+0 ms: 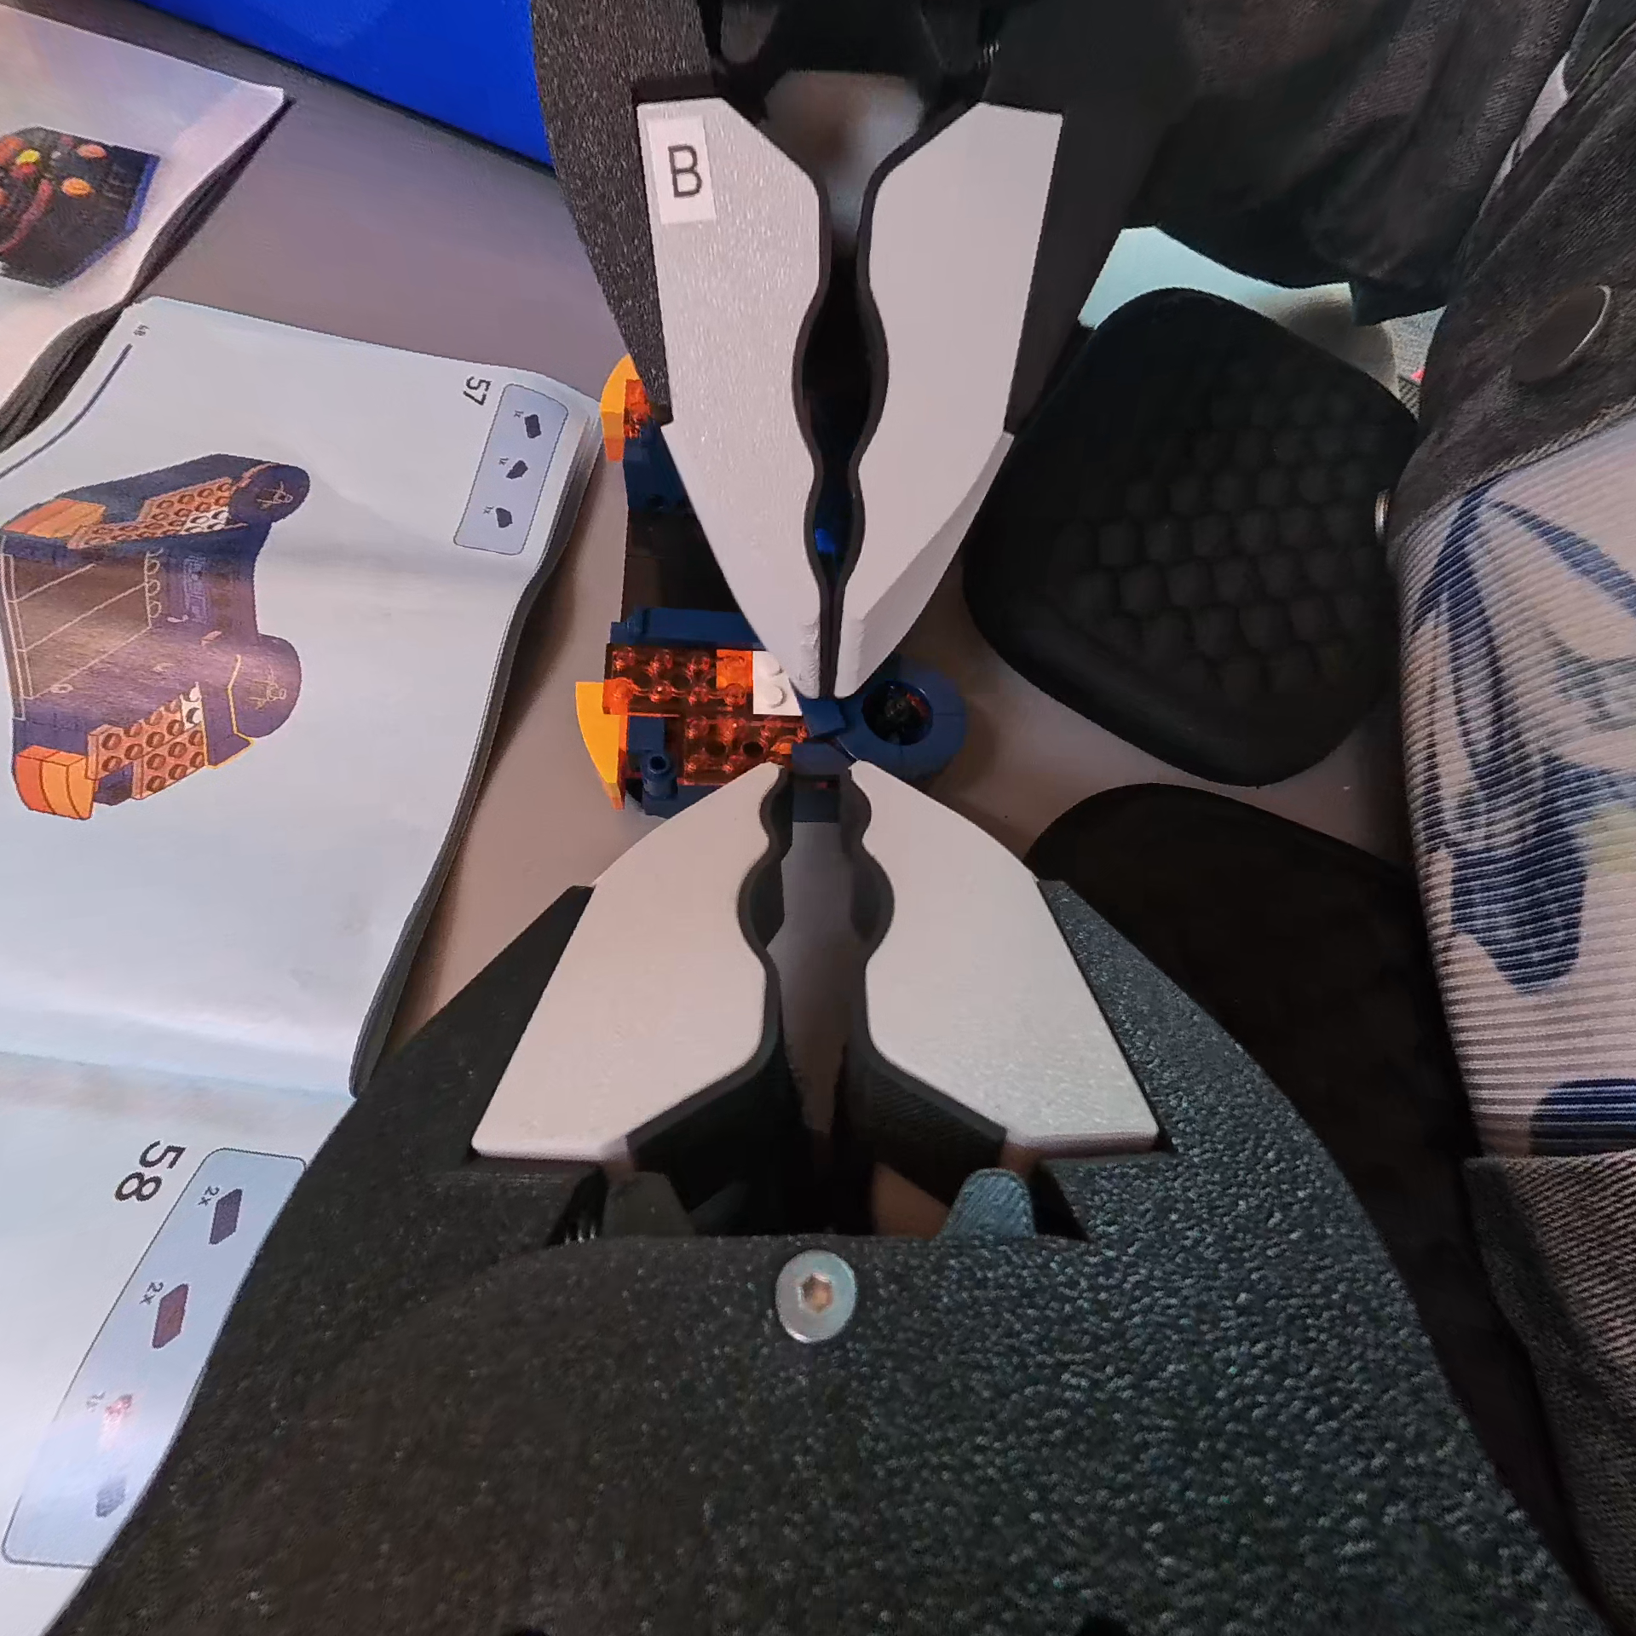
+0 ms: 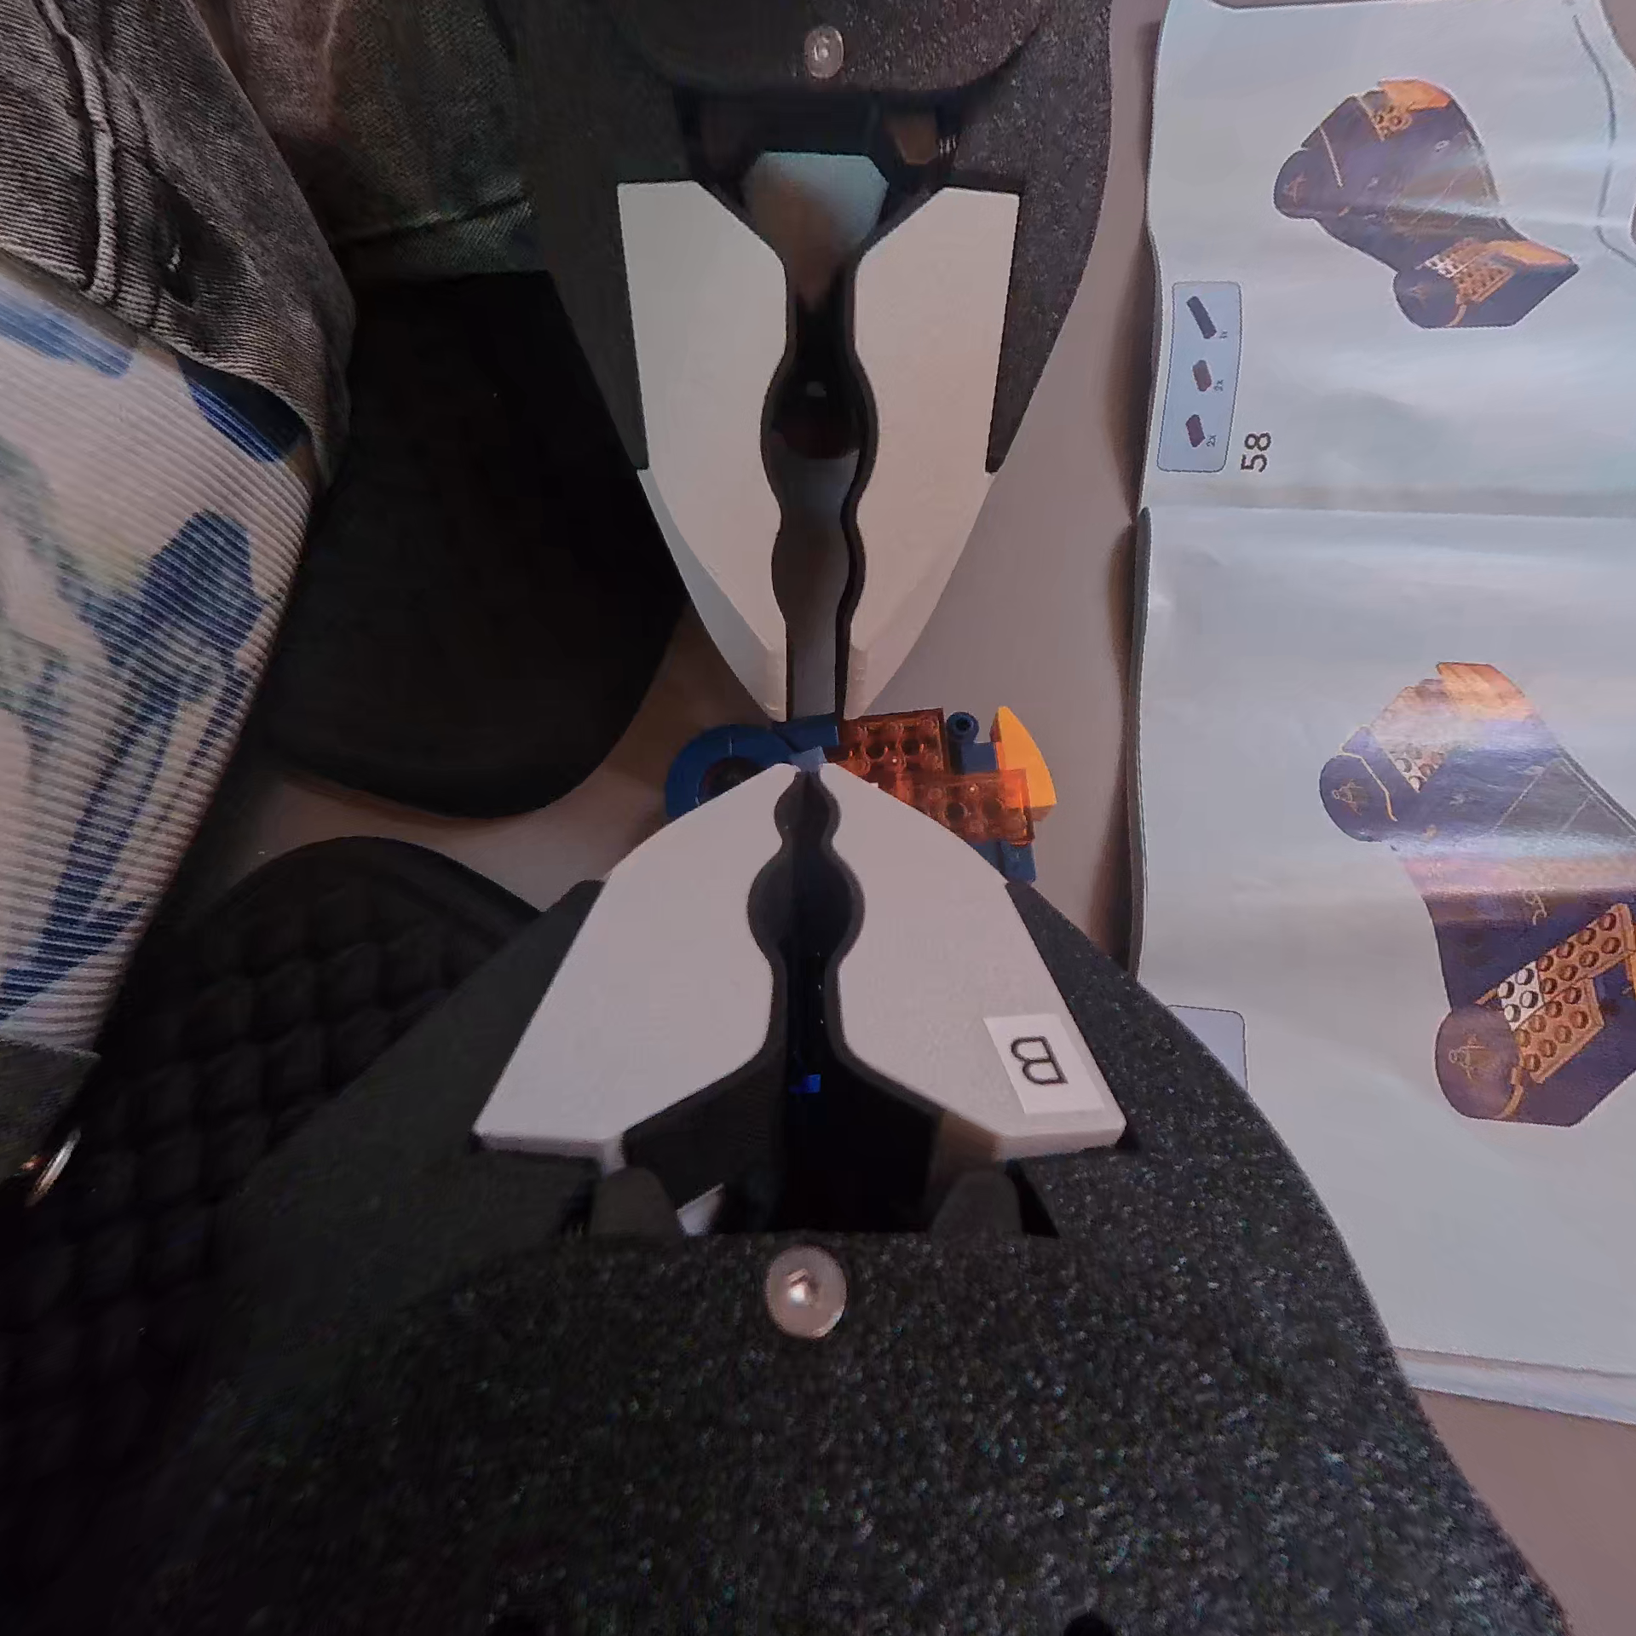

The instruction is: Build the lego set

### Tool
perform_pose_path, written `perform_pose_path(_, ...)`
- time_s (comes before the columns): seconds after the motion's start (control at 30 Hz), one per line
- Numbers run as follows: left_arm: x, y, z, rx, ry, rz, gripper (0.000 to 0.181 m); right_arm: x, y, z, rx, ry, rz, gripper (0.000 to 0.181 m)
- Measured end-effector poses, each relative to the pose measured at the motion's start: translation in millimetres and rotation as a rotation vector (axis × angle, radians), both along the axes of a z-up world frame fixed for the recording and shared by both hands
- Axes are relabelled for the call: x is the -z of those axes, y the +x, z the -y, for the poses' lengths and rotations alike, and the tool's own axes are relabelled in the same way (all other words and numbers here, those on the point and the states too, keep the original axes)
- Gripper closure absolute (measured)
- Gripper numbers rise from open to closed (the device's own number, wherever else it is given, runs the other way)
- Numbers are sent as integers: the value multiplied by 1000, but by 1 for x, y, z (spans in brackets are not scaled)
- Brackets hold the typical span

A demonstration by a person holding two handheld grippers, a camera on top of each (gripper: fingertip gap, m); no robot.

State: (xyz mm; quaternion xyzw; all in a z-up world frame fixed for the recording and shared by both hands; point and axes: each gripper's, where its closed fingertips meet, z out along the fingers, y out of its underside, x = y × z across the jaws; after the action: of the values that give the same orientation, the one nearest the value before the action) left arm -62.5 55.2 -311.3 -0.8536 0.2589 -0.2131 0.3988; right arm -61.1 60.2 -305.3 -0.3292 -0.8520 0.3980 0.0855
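A half-built lego model (image 1: 699,708) of clear orange and dark blue bricks, with a round dark blue end (image 1: 903,713), lies on the table; it also shows in the right wrist view (image 2: 938,779). My left gripper (image 1: 819,775) is open, its fingers standing either side of a dark blue part (image 1: 814,801) of the model. My right gripper (image 2: 807,772) faces it from the other side. It is shut, and its tips touch a small dark blue piece (image 1: 828,715) tilted on the model between the orange bricks and the round end.
An open instruction booklet (image 1: 266,664) lies beside the model, on the right in the right wrist view (image 2: 1372,708). Two black padded objects (image 1: 1195,531) (image 1: 1239,929) lie on the other side. A person's patterned sleeve (image 1: 1523,708) is close behind them. My two grippers' fingertips are within a few centimetres of each other.
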Motion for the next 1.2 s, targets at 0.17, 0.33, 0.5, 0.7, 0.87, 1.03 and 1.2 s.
perform_pose_path(0.17,0,0,0,3,5,-2,172,1,-2,-1,19,25,-5,181)
perform_pose_path(0.33,-1,1,0,6,11,-1,174,1,-1,0,48,52,-29,181)
perform_pose_path(0.5,-1,2,-1,9,15,1,174,2,-1,0,87,153,-79,181)
perform_pose_path(0.7,-1,3,0,17,19,6,175,3,1,1,99,247,-127,181)
perform_pose_path(0.87,0,4,0,18,22,5,176,3,2,1,40,243,-107,181)
perform_pose_path(1.03,0,3,0,13,23,-1,177,3,2,2,-5,259,-88,181)
perform_pose_path(1.2,0,3,0,12,20,-11,178,3,2,3,-38,250,-70,181)
